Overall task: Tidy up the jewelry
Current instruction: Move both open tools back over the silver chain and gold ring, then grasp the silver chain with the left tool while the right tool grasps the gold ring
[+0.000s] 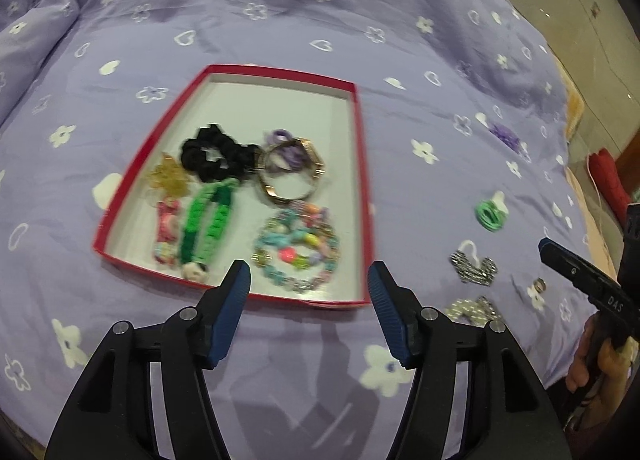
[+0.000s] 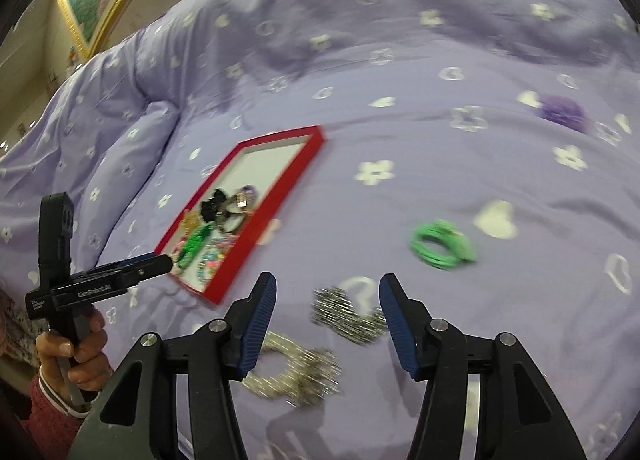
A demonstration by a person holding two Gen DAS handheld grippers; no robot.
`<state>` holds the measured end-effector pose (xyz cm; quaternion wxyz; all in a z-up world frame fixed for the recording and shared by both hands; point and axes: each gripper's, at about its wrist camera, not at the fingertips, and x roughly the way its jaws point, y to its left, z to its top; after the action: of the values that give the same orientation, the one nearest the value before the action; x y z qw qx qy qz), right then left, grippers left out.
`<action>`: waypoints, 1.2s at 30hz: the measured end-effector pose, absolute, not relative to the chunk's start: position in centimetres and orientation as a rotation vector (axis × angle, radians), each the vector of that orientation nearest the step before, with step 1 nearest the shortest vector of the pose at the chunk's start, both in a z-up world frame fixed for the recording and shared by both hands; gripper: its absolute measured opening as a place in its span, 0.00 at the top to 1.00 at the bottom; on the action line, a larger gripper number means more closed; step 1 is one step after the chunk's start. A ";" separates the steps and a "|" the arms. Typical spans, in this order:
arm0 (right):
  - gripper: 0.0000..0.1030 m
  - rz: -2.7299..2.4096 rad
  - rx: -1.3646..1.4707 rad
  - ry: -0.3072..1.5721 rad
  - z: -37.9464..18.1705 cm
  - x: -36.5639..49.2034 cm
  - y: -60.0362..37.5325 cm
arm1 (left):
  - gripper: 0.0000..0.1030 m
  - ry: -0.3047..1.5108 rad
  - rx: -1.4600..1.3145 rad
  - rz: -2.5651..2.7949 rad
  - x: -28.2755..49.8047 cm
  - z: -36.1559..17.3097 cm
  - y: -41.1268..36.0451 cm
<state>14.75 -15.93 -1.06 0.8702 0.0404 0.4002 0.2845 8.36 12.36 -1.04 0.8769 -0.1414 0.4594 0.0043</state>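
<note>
Both tongs spread wide over a purple bed, nothing pinched.

Left tongs (image 1: 309, 274) hanging open above the near edge of the red box lid (image 1: 362, 163), nothing between the blue pads. Inside the lid: a black scrunchie (image 1: 212, 153), a green bracelet (image 1: 208, 215), a gold bangle (image 1: 288, 175), a bright bead bracelet (image 1: 298, 252), all crowded at the near end, far end bare. Right tongs (image 2: 327, 292) open too, just over a dark sparkly chain (image 2: 348, 316), not touching it. Near it on the bedspread (image 2: 400, 59): a silver chain (image 2: 296, 372), green hair ties (image 2: 442, 246) farther off, a purple scrunchie (image 2: 562, 109) well away. No earlier picture here, so only open, empty tongs to tell.
</note>
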 end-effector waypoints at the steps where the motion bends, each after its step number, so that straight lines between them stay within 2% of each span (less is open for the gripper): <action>1: 0.46 0.580 0.089 0.834 -1.0 14.6 -16.7 | 0.41 0.962 -0.289 -0.004 8.5 -1.0 11.7; 13: 0.46 0.426 0.108 0.831 -2.1 12.0 -23.8 | 0.41 0.992 -0.190 -0.149 10.5 -0.9 4.4; 17: 0.46 0.397 0.089 0.830 -2.6 11.7 -24.8 | 0.35 1.011 -0.146 -0.202 11.4 -1.2 1.9; 28: 0.46 0.364 -0.016 0.843 -5.0 12.2 -24.5 | 0.32 1.080 -0.052 -0.307 13.9 -3.7 -2.8; 35: 0.50 0.346 -0.035 0.850 -5.9 12.7 -24.5 | 0.32 1.090 0.005 -0.313 14.9 -5.3 -4.5; 36: 0.54 0.342 -0.042 0.851 -6.1 12.7 -24.4 | 0.33 1.086 0.013 -0.312 14.9 -5.4 -4.7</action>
<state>12.74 -24.45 -6.07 0.8966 -0.0204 0.4105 0.1649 14.91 -4.66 -5.37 0.8446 0.0060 0.5146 -0.1476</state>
